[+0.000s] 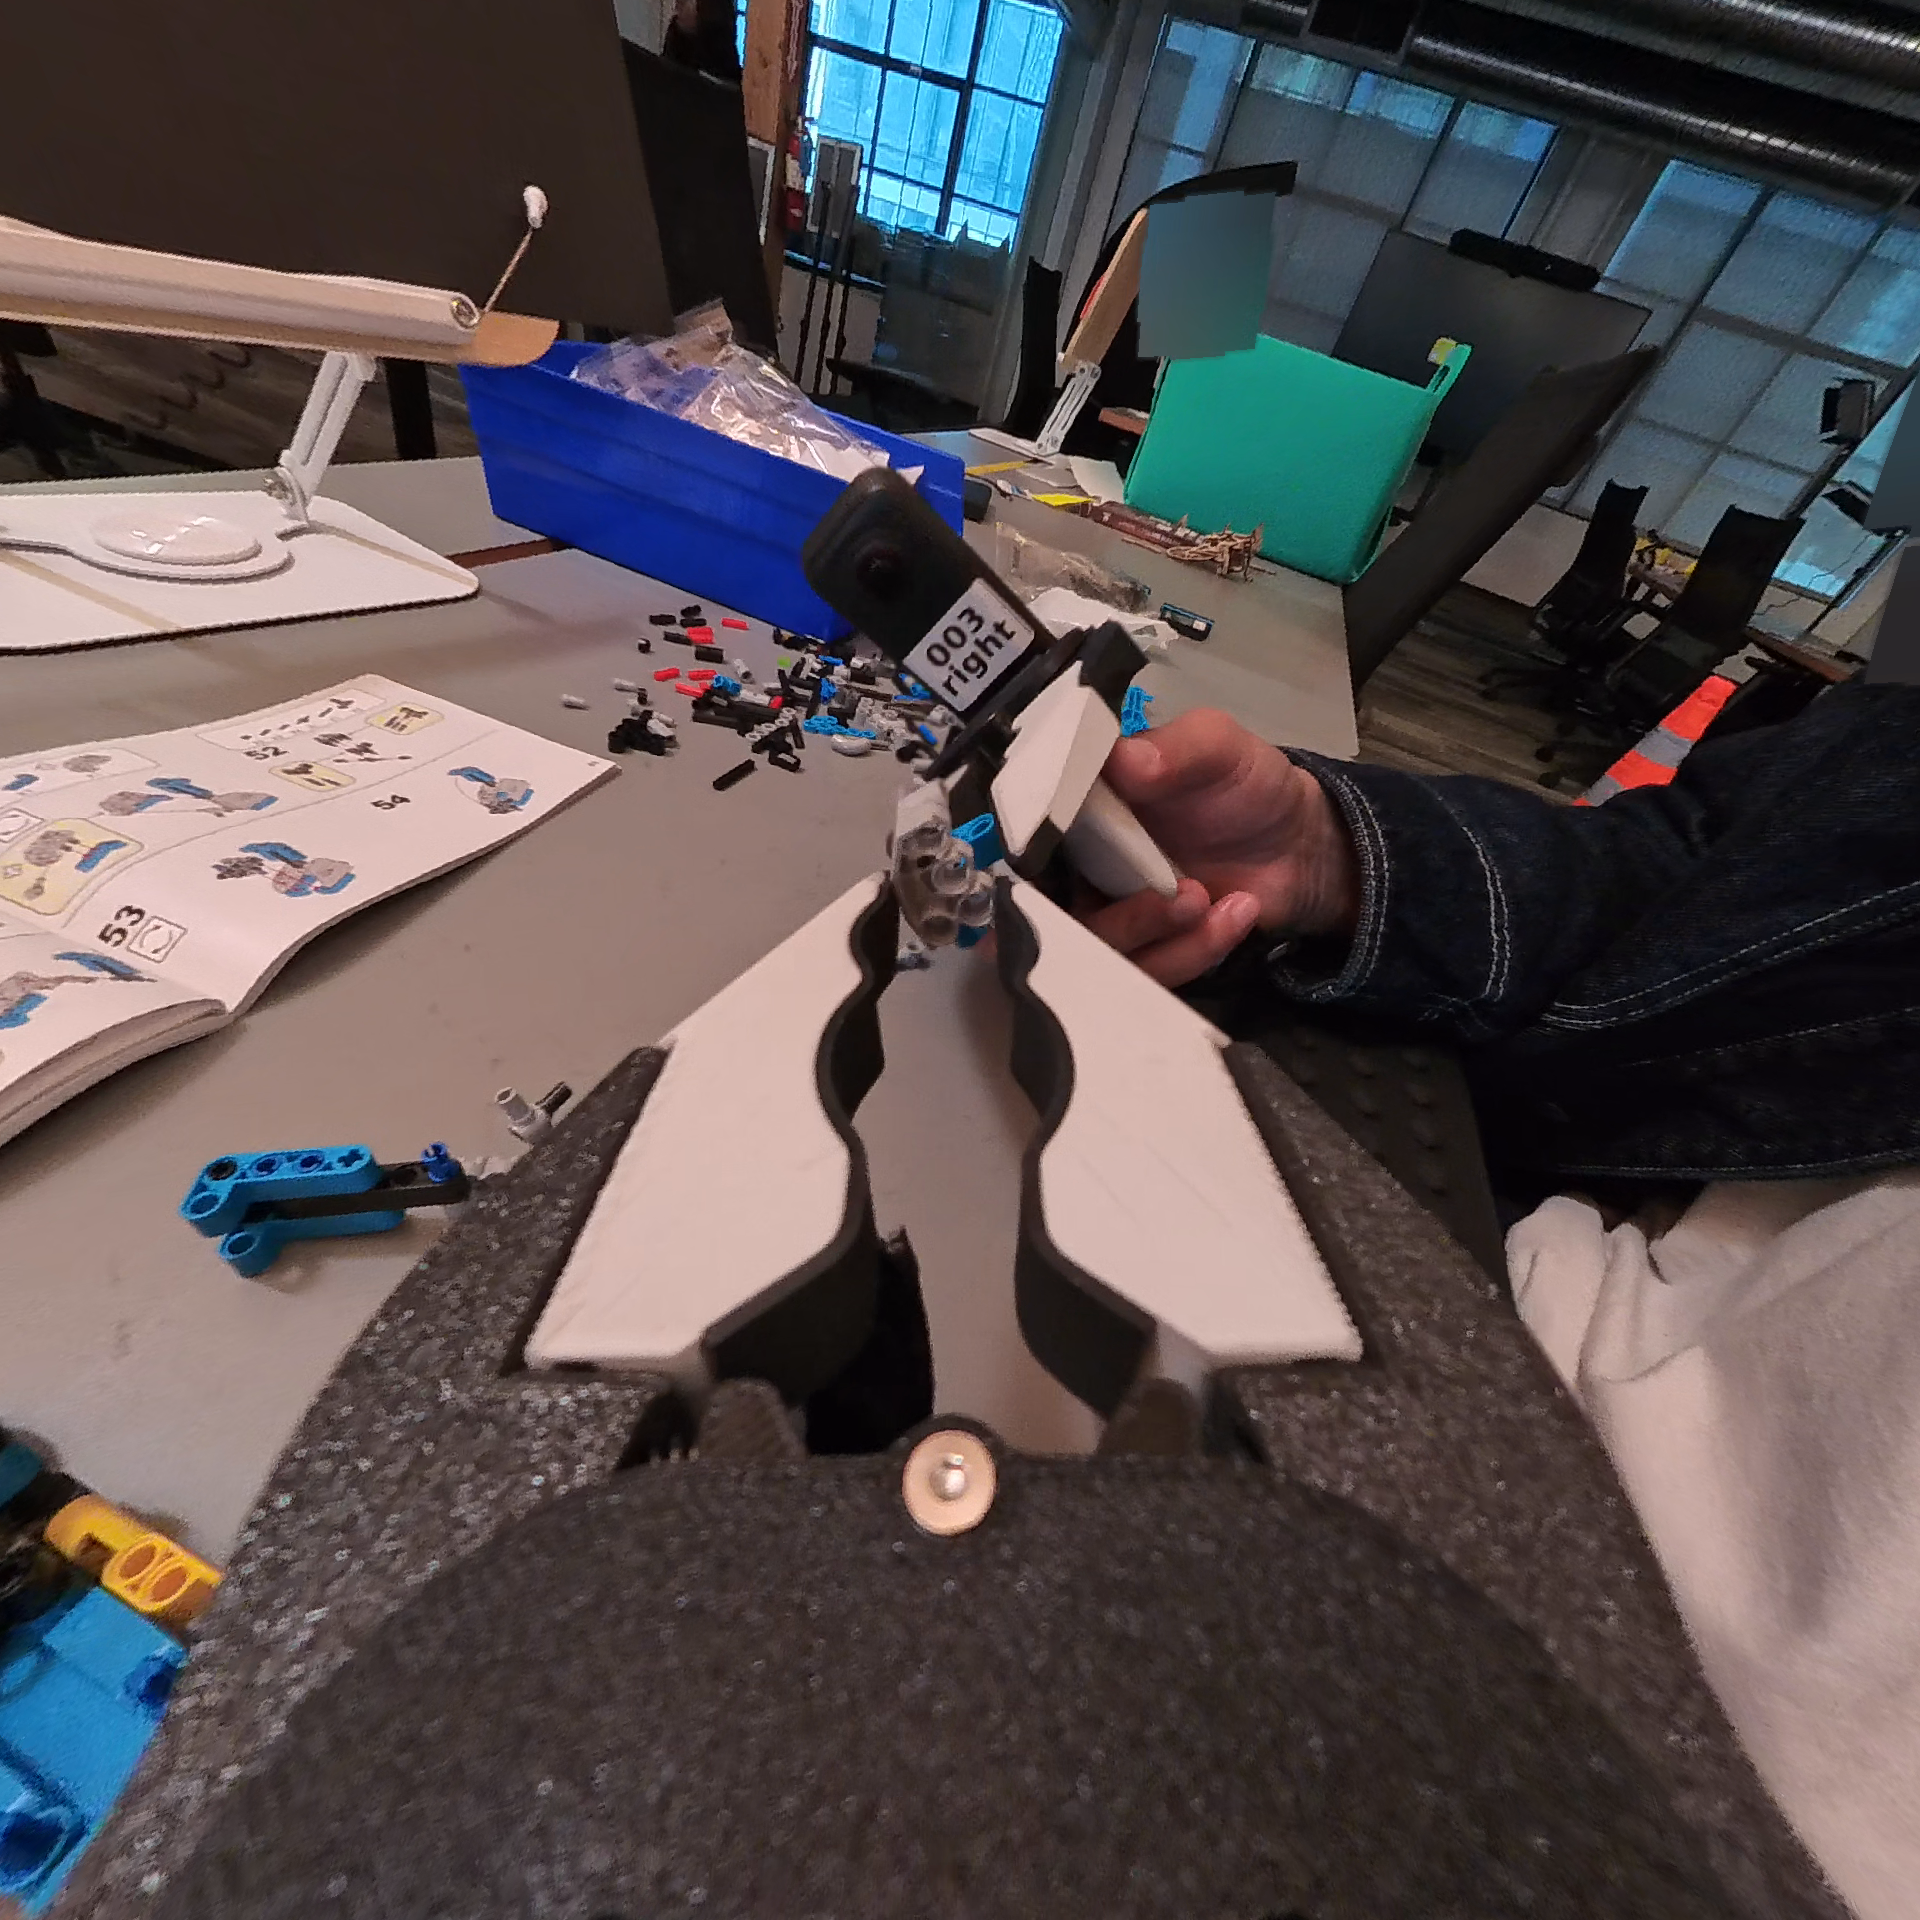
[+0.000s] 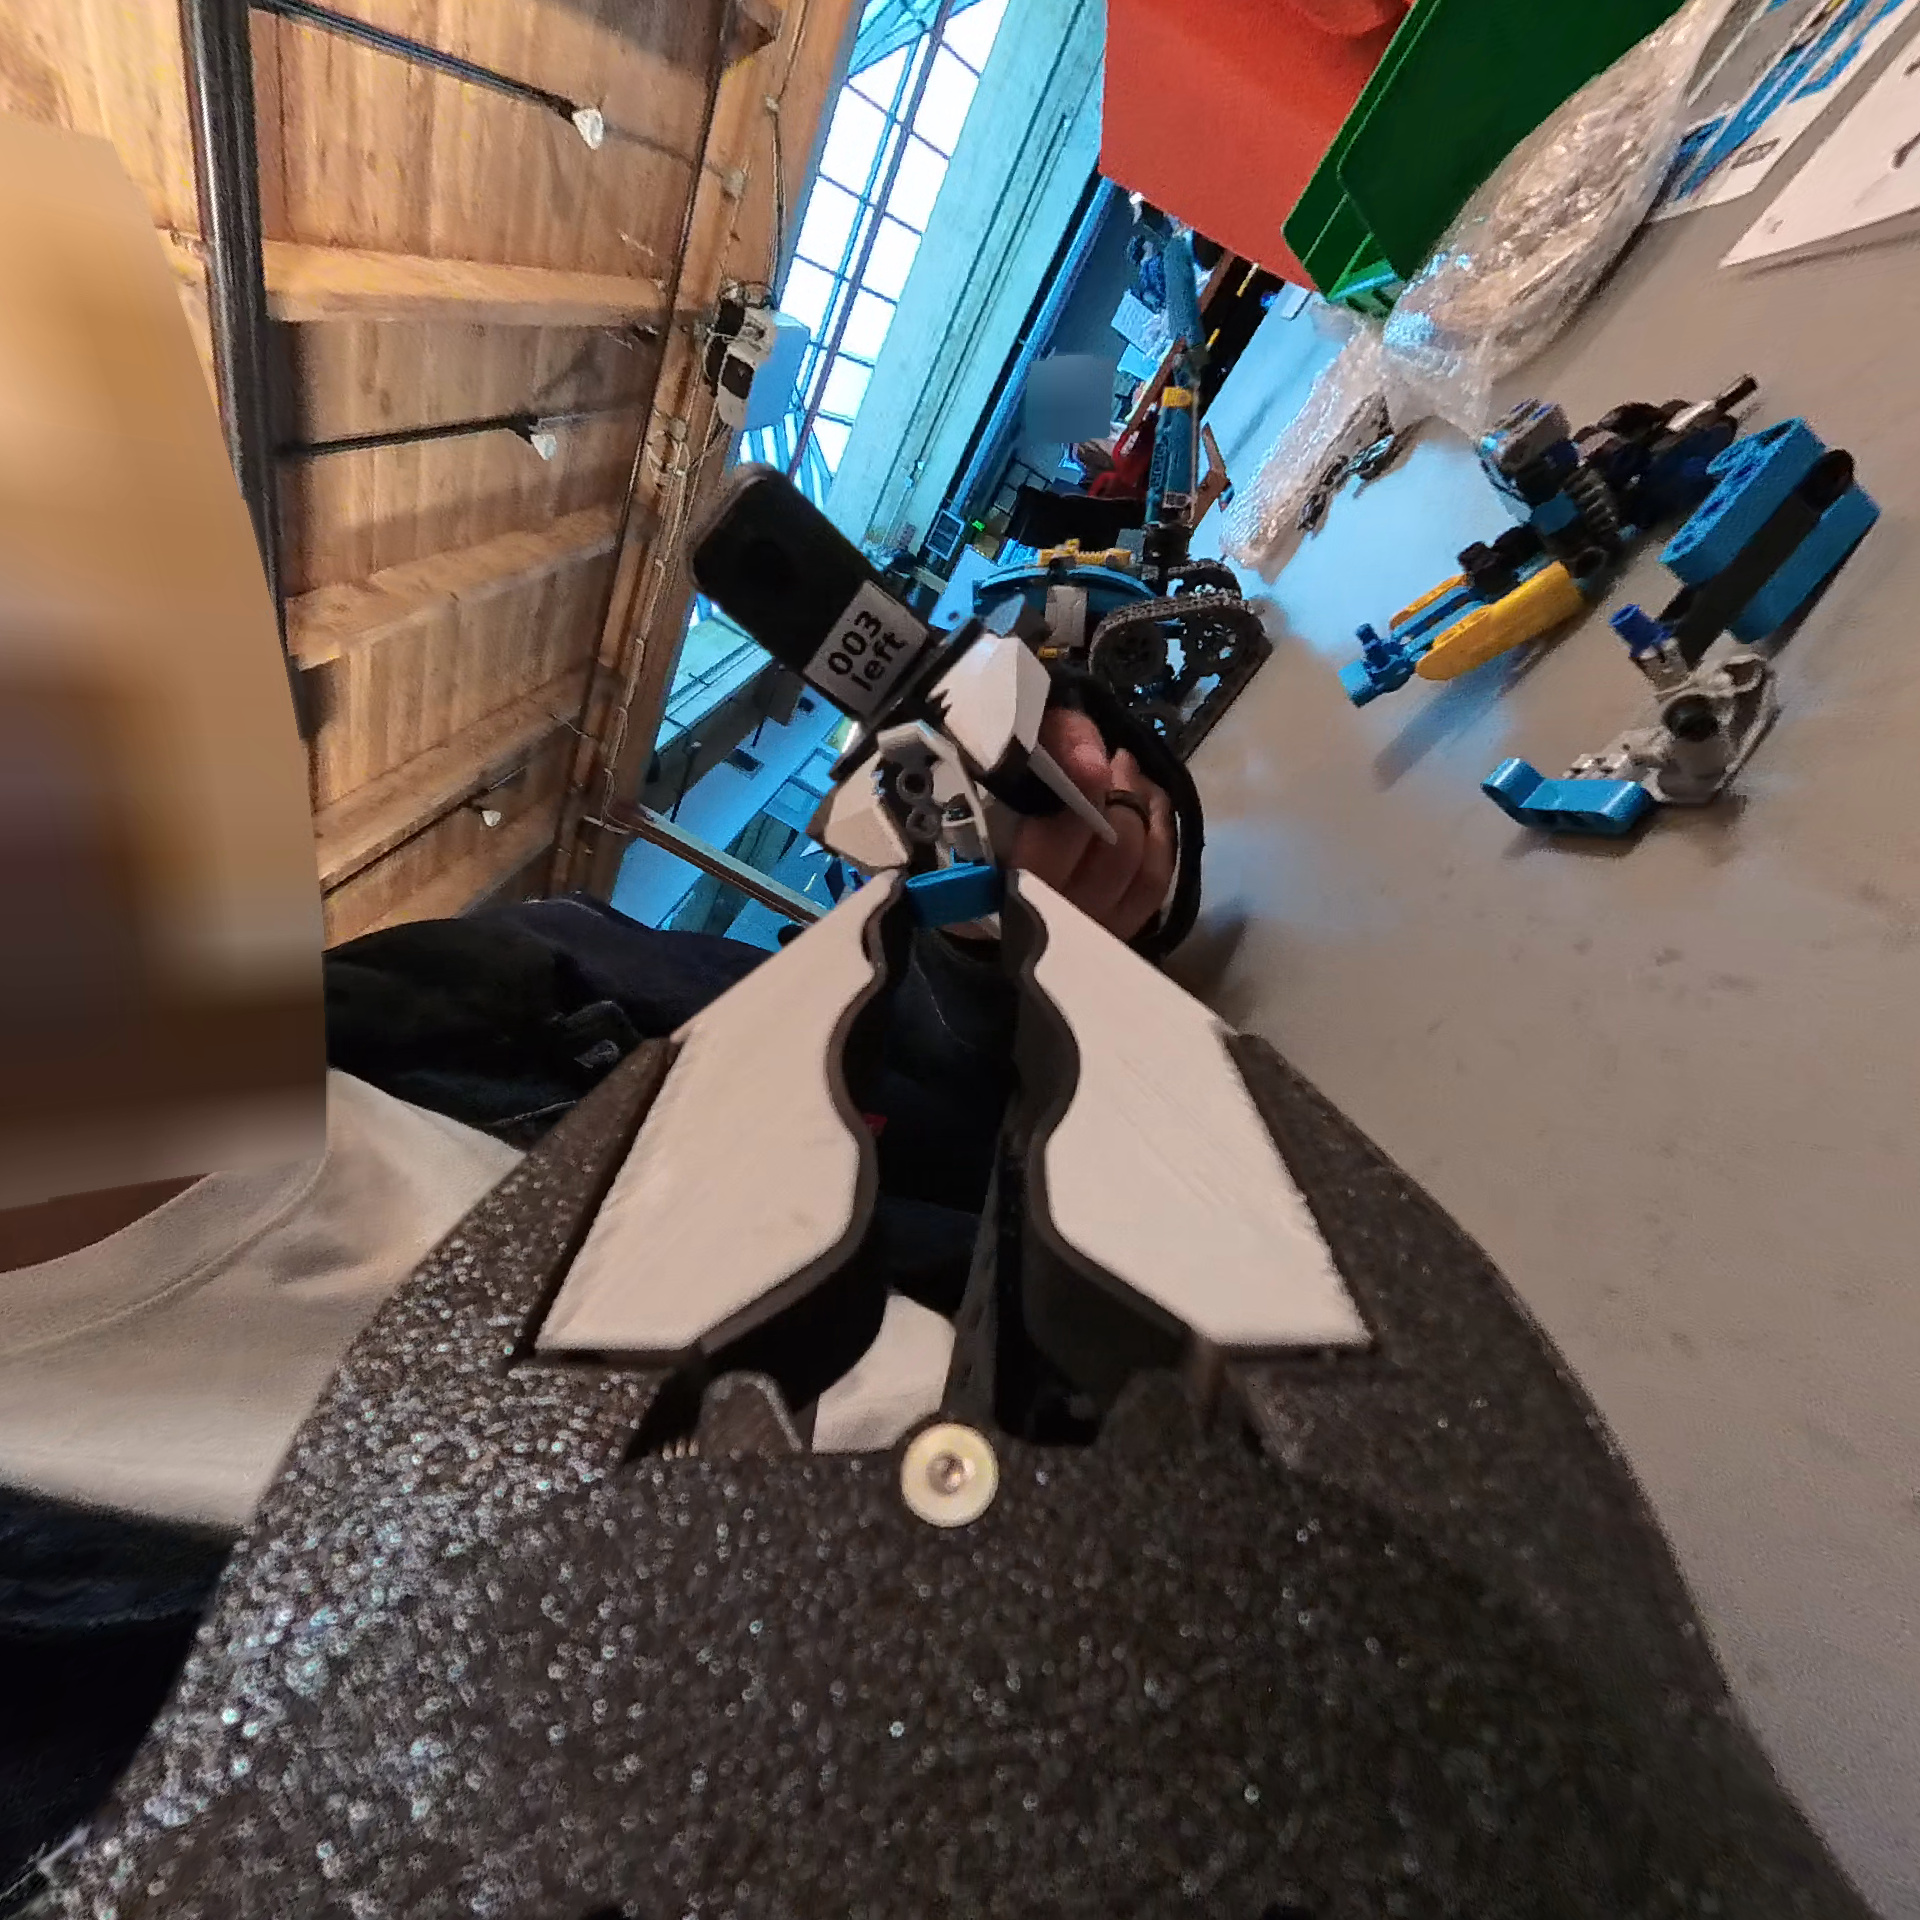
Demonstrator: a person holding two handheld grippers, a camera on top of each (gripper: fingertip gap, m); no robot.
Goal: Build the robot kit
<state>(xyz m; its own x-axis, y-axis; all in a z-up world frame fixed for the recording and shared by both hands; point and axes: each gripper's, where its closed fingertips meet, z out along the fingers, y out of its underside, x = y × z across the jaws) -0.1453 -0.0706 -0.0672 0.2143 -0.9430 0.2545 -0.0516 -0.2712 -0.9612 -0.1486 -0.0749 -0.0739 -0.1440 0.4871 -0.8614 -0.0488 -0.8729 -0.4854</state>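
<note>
A small grey and blue brick assembly (image 1: 940,883) is held above the grey table (image 1: 582,935), between the two grippers. My left gripper (image 1: 943,902) is shut on its grey end. My right gripper (image 2: 951,888) faces it and is shut on the blue beam (image 2: 951,896) of the same assembly. In the left wrist view the right gripper (image 1: 966,831) comes in from the right, held by a hand in a dark denim sleeve (image 1: 1558,935). In the right wrist view the left gripper (image 2: 914,805) grips the grey part (image 2: 920,790).
An open instruction booklet (image 1: 260,852) lies to the left. Loose small parts (image 1: 769,707) lie before a blue bin (image 1: 665,488). A blue and black beam piece (image 1: 301,1195) lies near. Blue and yellow sub-assemblies (image 2: 1621,582) and a tracked model (image 2: 1143,644) stand on the table. The grippers are tip to tip, or close to it.
</note>
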